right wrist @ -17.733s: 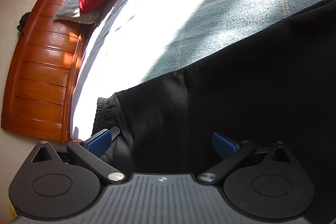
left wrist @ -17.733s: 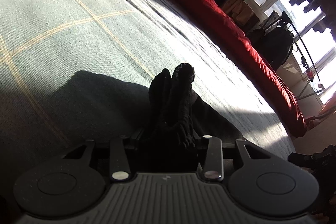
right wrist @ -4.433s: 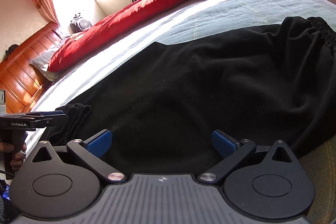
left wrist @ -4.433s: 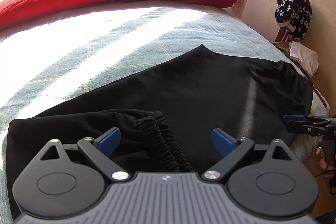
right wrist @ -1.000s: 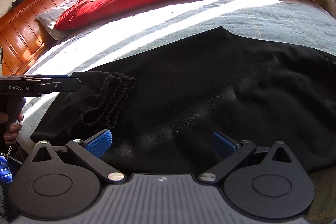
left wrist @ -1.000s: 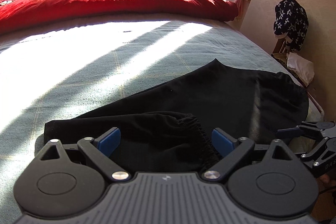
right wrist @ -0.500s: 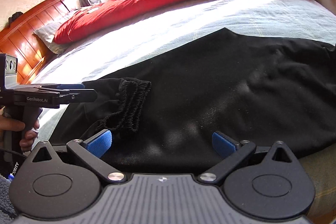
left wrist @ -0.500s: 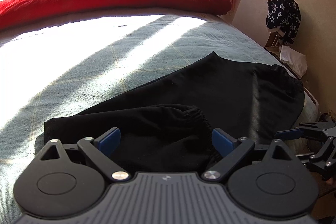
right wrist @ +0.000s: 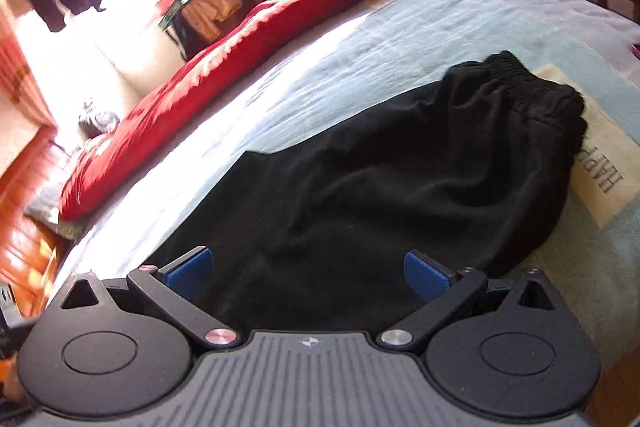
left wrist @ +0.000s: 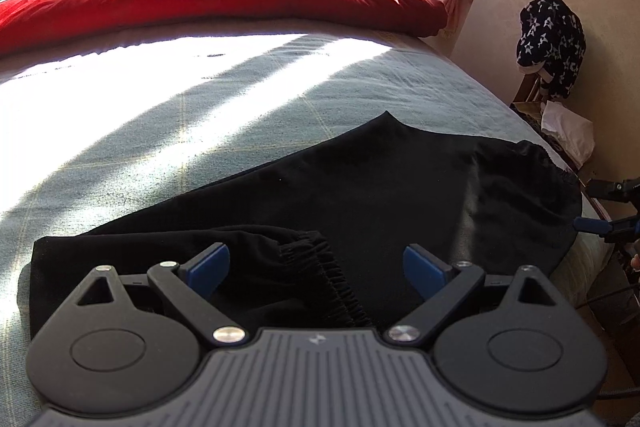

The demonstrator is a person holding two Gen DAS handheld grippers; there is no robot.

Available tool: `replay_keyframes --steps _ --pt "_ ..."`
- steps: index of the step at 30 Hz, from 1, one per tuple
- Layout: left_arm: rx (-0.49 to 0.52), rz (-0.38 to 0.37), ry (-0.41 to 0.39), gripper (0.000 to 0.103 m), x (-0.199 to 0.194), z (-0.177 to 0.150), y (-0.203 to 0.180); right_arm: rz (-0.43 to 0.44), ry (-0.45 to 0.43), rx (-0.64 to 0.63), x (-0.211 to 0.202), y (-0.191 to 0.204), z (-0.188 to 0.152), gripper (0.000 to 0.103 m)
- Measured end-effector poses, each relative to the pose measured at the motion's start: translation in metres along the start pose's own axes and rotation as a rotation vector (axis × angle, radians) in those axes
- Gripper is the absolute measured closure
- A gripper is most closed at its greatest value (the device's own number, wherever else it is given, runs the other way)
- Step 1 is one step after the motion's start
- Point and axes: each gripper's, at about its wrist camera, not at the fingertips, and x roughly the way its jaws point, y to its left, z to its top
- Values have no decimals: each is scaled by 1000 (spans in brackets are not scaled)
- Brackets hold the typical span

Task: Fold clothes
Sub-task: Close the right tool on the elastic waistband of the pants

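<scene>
On the bed sheet: black trousers lie flat, cuff end doubled over toward 6 o'clock.
Left gripper and right gripper both gape wide, holding nothing, poised low over the cloth, seemingly placed to take an edge.

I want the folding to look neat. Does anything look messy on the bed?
A little. The cuffed leg end of the black trousers is folded back crooked and bunched, not lined up with the edges. The waistband is rumpled too. Both claws are open.
</scene>
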Motion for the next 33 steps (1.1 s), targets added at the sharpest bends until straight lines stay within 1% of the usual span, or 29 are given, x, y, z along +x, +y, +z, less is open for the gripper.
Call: replay_keyframes --steps 2,4,6,9,12,15,21,25,28,31,33 --pt "7 6 6 9 3 2 -8 15 -47 126 -8 -37 14 0" --pt "8 8 14 9 6 3 -15 20 -66 220 -9 -66 25 0" --pt "8 7 22 9 8 5 -20 49 -67 289 -5 -89 33 0" --pt "20 7 33 9 10 6 -29 5 -49 411 5 -118 39 0" --pt "14 10 43 9 14 7 -30 49 -56 457 10 -132 36 0" --pt "7 13 53 9 18 7 -31 65 -43 480 23 -139 39 0" --pt "12 7 69 9 24 8 -33 80 -32 413 47 -138 65 0" --pt "14 9 76 9 27 8 -32 110 -44 404 55 -144 77 0" --pt "15 11 82 9 28 7 -31 125 -44 399 50 -144 72 0" --pt "11 13 85 9 30 7 -30 167 -37 432 40 -143 52 0" --pt "1 17 84 9 30 8 -27 204 -48 430 38 -143 41 0"
